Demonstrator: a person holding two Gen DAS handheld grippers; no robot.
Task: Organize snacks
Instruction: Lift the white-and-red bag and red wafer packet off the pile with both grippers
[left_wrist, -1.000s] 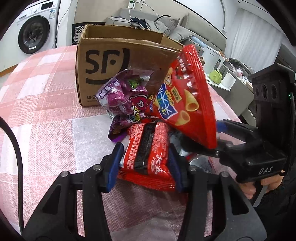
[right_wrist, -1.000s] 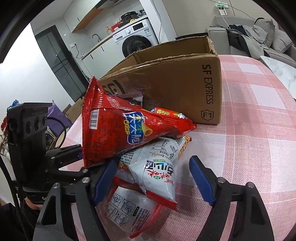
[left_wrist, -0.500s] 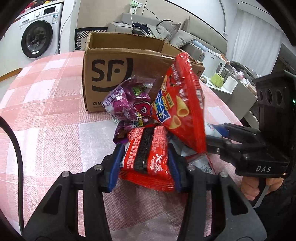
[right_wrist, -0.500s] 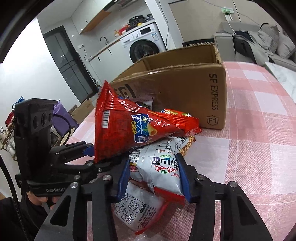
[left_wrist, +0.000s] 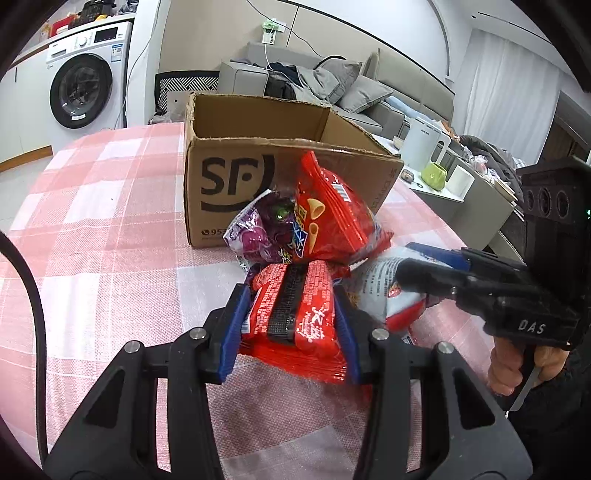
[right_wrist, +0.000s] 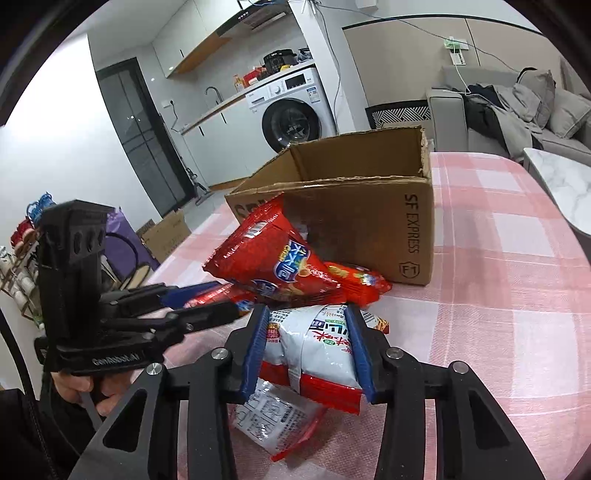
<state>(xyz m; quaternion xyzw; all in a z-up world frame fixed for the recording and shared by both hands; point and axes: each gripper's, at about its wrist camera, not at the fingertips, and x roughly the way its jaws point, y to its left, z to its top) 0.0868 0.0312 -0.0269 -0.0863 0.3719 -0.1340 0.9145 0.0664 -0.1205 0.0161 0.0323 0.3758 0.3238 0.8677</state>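
nearest the left wrist camera, the left gripper (left_wrist: 291, 314) has its blue pads pressed on both sides of a red snack pack (left_wrist: 295, 306) with a black band down its middle, holding it just above the pink checked tablecloth (left_wrist: 110, 258). to its right, the right gripper (right_wrist: 306, 345) is clamped narrow around a white and red snack bag (right_wrist: 314, 350); a second white packet (right_wrist: 273, 417) lies under it on the cloth. a hand (left_wrist: 517, 365) grips the right tool's handle at the right edge. just beyond the held packs, a red cone-snack bag (left_wrist: 328, 218) leans against a purple candy bag (left_wrist: 258, 229) on its left, both resting at the near wall of an open cardboard box (left_wrist: 236, 177). farther off stand a washing machine (left_wrist: 85, 74) at far left and a grey sofa (left_wrist: 332, 85) behind the box.
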